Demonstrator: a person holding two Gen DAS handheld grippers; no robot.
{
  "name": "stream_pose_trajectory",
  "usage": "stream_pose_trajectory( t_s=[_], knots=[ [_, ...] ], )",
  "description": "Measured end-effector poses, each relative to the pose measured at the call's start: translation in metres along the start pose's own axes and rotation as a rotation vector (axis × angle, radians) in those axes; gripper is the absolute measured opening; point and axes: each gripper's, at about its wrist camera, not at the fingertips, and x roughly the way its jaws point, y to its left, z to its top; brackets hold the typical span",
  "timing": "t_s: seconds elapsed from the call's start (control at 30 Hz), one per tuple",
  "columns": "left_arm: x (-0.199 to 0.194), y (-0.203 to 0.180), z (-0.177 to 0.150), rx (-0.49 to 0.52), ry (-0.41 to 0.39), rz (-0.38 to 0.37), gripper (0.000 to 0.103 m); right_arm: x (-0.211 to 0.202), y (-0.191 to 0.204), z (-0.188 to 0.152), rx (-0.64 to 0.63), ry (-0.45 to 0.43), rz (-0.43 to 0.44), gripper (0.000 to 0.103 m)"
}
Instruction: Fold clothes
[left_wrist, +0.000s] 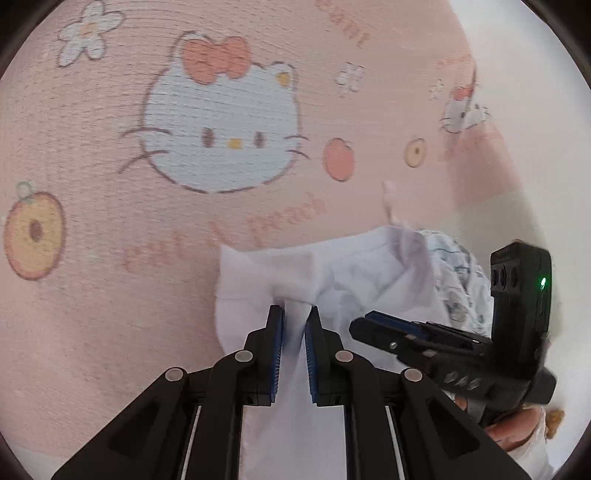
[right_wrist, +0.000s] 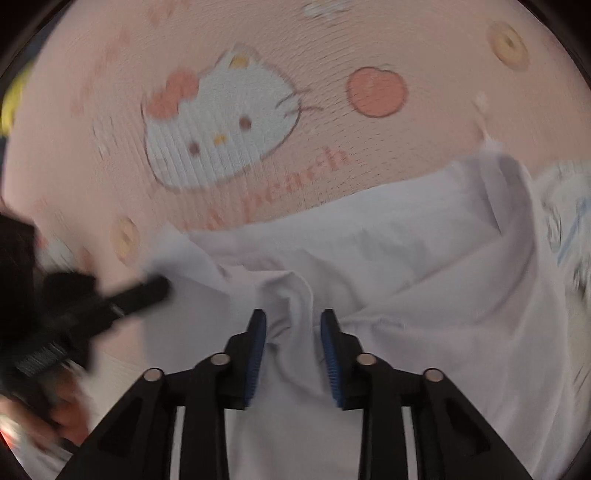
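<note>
A white garment (left_wrist: 332, 266) (right_wrist: 406, 258) lies crumpled on a pink bedsheet with cat and peach prints (left_wrist: 110, 147) (right_wrist: 332, 147). My left gripper (left_wrist: 294, 321) is shut on a pinched fold at the garment's left edge. My right gripper (right_wrist: 293, 325) has a bunched fold of the same garment between its blue pads, and the cloth pulls taut from them. In the left wrist view the right gripper (left_wrist: 356, 326) comes in from the right, close beside the left one. The left gripper (right_wrist: 162, 286) shows as a dark blur in the right wrist view.
A blue-grey printed part of the garment (left_wrist: 454, 266) (right_wrist: 565, 221) shows at its right side. A hand (left_wrist: 517, 424) holds the right gripper, and another hand (right_wrist: 70, 417) holds the left. The pink sheet ends at a white surface (left_wrist: 535, 110) on the right.
</note>
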Motion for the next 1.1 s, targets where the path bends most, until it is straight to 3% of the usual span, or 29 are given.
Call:
stream_pose_trajectory(
  t_s=[0.1, 0.27, 0.37, 0.5, 0.73, 0.8, 1.03, 1.1],
  knots=[
    [0.003, -0.008, -0.003, 0.017, 0.007, -0.007, 0.01, -0.015, -0.01, -0.007, 0.131, -0.011, 0.134, 0.031],
    [0.01, -0.018, -0.009, 0.021, 0.024, -0.017, 0.01, -0.002, -0.006, 0.0, 0.247, 0.02, 0.295, 0.033],
    [0.012, -0.025, -0.012, 0.037, 0.023, 0.003, 0.01, -0.002, -0.003, 0.0, 0.241, 0.015, 0.336, 0.043],
    [0.019, -0.034, -0.017, 0.055, 0.034, 0.005, 0.01, -0.004, 0.002, 0.001, 0.23, 0.008, 0.388, 0.045],
    [0.028, -0.06, -0.031, 0.177, 0.059, 0.086, 0.01, 0.02, 0.008, 0.003, 0.162, 0.033, 0.29, 0.042],
    [0.028, -0.069, -0.037, 0.235, 0.073, 0.155, 0.011, 0.026, 0.009, 0.003, 0.136, 0.044, 0.243, 0.013],
    [-0.009, -0.073, -0.065, 0.328, 0.052, 0.288, 0.016, 0.025, 0.017, 0.006, 0.035, 0.021, 0.212, 0.012],
    [-0.024, -0.064, -0.073, 0.285, 0.049, 0.292, 0.028, 0.025, 0.018, 0.007, 0.018, 0.015, 0.199, 0.012]
  ],
)
